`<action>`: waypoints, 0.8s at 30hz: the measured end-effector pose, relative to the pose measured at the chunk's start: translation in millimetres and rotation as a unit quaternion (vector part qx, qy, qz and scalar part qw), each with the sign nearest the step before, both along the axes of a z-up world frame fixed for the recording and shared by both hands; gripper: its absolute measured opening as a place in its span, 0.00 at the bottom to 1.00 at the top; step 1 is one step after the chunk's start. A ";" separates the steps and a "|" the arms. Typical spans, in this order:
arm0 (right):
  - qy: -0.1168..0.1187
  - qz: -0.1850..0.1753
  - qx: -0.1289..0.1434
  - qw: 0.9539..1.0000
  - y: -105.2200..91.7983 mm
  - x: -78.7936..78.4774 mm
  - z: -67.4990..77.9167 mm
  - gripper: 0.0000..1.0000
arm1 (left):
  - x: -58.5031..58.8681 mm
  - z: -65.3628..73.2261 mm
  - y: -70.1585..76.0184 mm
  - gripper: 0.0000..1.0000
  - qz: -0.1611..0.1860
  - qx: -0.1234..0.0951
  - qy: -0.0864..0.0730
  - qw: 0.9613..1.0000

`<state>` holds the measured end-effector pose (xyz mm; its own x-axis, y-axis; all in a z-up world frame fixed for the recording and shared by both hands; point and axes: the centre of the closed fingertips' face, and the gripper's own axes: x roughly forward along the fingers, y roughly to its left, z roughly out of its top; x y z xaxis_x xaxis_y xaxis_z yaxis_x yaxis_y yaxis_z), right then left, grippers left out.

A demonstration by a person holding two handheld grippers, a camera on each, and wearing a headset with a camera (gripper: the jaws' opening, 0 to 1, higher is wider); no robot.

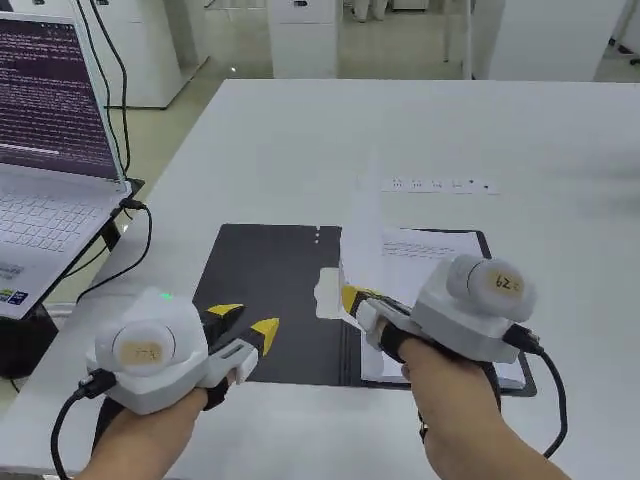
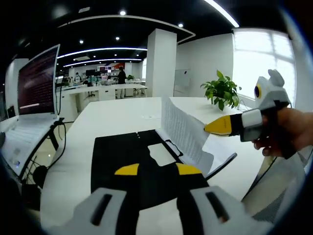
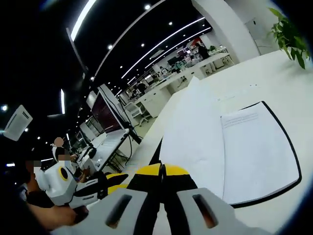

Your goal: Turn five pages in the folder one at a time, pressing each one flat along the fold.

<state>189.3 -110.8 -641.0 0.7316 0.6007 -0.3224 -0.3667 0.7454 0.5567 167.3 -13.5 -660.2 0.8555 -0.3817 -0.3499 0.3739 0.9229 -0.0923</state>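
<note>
The black folder point(image 1: 270, 290) lies open near the table's front edge, its left cover bare. Printed pages point(image 1: 430, 255) are stacked on its right half. One page point(image 1: 362, 235) stands upright over the fold, and my right gripper point(image 1: 350, 298) is shut on its lower edge. In the right gripper view the yellow tips point(image 3: 161, 170) are closed on the lifted page point(image 3: 195, 132), beside the flat stack point(image 3: 257, 147). My left gripper point(image 1: 245, 325) hovers open over the left cover's front edge with nothing between its tips point(image 2: 158, 170). The left gripper view shows the page point(image 2: 183, 132) held by the right gripper point(image 2: 220, 126).
An open laptop point(image 1: 50, 150) sits at the table's left edge, with black cables point(image 1: 125, 210) running down beside it. A small white strip point(image 1: 440, 185) lies beyond the folder. A potted plant point(image 2: 222, 90) stands at the table's far side.
</note>
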 end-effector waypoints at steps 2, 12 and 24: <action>0.006 0.004 -0.004 1.000 10.2 0.7 -5.6 0.00 | -1.9 -0.8 6.7 0.26 0.007 -0.001 0.002 1.000; 0.040 0.040 -0.033 0.998 51.6 1.8 -41.6 0.00 | 2.3 11.4 29.4 0.25 0.023 -0.012 -0.013 1.000; 0.068 0.069 -0.074 0.993 86.0 3.8 -81.0 0.00 | 3.7 7.2 60.7 0.25 0.043 -0.015 -0.007 0.999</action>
